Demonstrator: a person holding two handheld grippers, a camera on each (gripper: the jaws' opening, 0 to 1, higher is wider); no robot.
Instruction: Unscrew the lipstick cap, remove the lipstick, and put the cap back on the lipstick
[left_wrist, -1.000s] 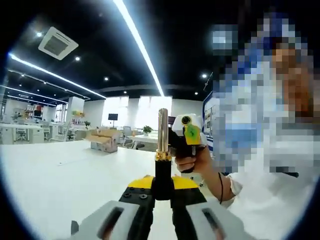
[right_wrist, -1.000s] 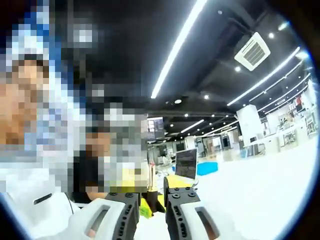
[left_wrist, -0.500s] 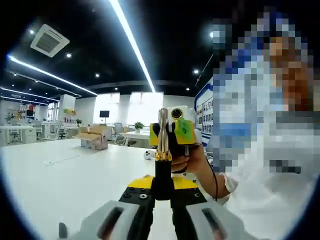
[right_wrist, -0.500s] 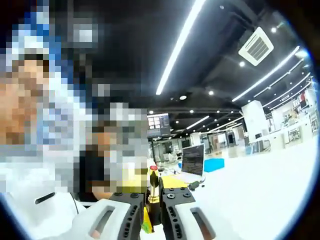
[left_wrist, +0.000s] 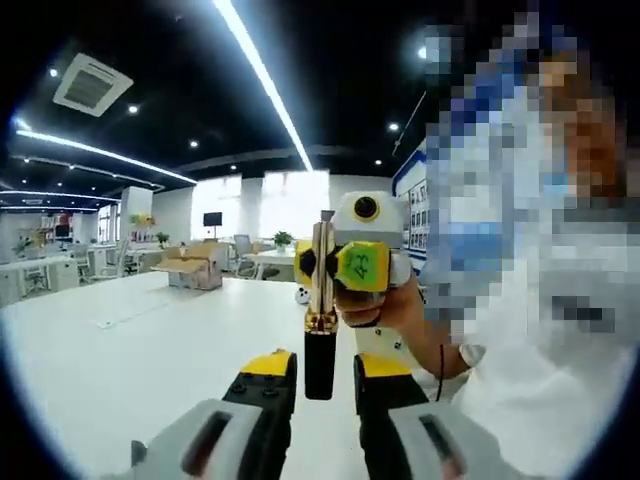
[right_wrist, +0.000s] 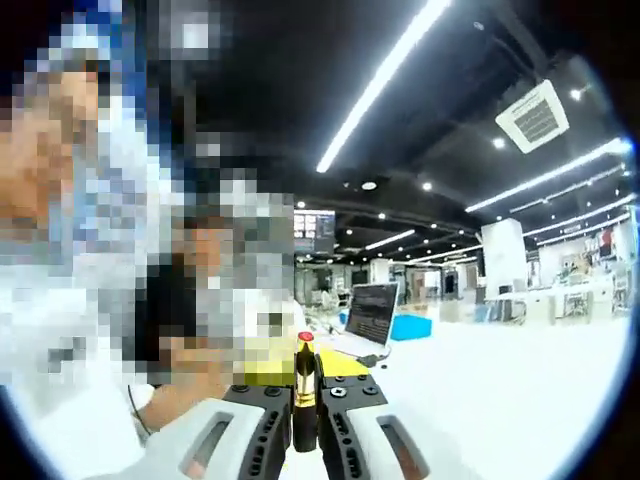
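White and broad, the counter (left_wrist: 120, 370) runs back through an open office under long ceiling light strips (left_wrist: 262, 80). In the left gripper view the lipstick (left_wrist: 320, 310) stands upright, black base low and gold tube above; the left gripper (left_wrist: 322, 385) has its jaws spread, one on each side of the black base with a gap showing, so they do not pinch it. Just behind the gold tube sits the right gripper (left_wrist: 350, 262), white and yellow with a green tag, gripped by a hand (left_wrist: 385, 310); from here I cannot tell whether it touches the tube. In the right gripper view the right gripper (right_wrist: 303, 425) has its jaws pressed onto the lipstick (right_wrist: 304, 385), whose red tip rises just above them. A laptop (right_wrist: 370, 315) stands on the counter well beyond the lipstick, and a cardboard box (left_wrist: 200, 278) lies far behind it.
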